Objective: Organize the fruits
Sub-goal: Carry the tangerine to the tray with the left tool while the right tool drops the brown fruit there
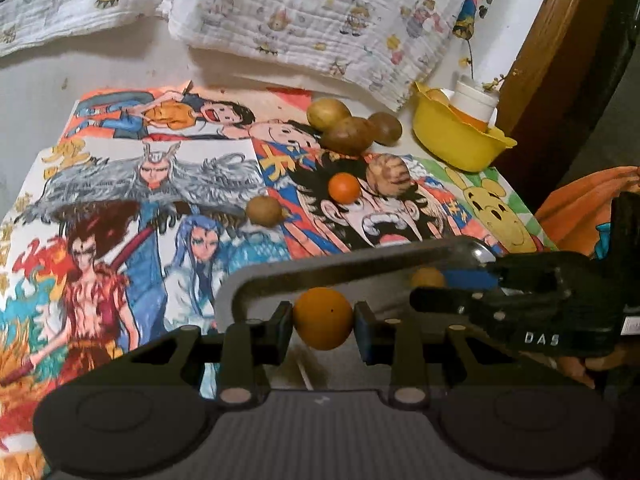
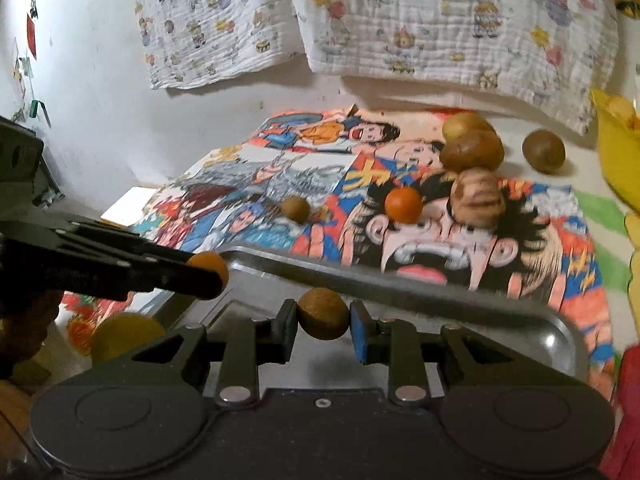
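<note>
Pads of the left gripper [image 1: 323,319] are clamped on a small orange fruit [image 1: 323,318], one pad pressing each side of it, and the fruit hangs above the metal tray [image 1: 360,258]. The right gripper [image 2: 323,319] is likewise closed tight on a small brown round fruit [image 2: 323,314], held over the same tray, whose raised rim [image 2: 400,280] runs across just beyond the fingers. In the left wrist view the right gripper reaches in from the right edge with its brown fruit partly hidden behind the dark fingers; in the right wrist view the left gripper comes in from the left with the orange fruit at its tip. A yellowish round fruit [image 2: 120,336] sits low at the left of the right wrist view, beside the tray; what it rests on cannot be made out. Beyond the tray lies a sheet of colourful cartoon drawings [image 1: 160,184], and on it sit a small orange fruit [image 1: 344,188], a small brown one [image 1: 264,210], and a striped brownish fruit [image 1: 388,176]. Farther back, three brown-green fruits [image 1: 344,128] cluster together at the sheet's far edge. A yellow bowl [image 1: 460,144] stands at the right, holding a white and orange container [image 1: 476,104]. A printed white cloth [image 1: 320,12] hangs behind.
</note>
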Tool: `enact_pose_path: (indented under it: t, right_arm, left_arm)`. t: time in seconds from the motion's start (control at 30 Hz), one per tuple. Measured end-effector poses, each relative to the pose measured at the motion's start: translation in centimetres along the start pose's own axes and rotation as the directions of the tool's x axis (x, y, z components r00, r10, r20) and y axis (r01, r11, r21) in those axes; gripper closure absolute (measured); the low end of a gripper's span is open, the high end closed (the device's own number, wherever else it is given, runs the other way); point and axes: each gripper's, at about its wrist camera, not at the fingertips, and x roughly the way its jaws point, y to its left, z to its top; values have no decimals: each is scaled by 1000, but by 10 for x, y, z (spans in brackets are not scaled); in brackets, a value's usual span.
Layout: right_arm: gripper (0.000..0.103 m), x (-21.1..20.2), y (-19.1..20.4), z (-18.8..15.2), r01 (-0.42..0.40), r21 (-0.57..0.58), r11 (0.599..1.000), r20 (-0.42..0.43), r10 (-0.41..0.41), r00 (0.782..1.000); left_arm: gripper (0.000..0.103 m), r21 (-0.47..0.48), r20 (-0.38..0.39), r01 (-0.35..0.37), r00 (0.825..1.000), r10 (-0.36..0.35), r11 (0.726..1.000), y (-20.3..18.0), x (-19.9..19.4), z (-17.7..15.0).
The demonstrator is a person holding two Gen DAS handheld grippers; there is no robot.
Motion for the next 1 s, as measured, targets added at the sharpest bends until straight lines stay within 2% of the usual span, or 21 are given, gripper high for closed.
enact_pose_path:
  t: [0.37, 0.67, 0.83, 1.0]
  right_arm:
    - [73, -1, 3, -11, -10, 91, 996, -37, 13, 999]
    - [72, 4, 3, -12, 6, 109, 994, -61, 1, 998]
    - [72, 7, 2, -10, 9, 116, 993, -60, -2, 998]
    - [68, 0, 2, -11, 28, 102, 994, -35, -25, 999]
  left_arm:
    - [67, 31, -64, -84, 994, 86, 996, -13, 0, -5]
    - [67, 35, -116, -104, 988, 107, 994, -15, 8, -5]
    - [66, 29, -128, -99, 987, 102, 995, -12, 9, -4]
    - [66, 27, -127, -126, 983, 129, 992, -14, 4, -3]
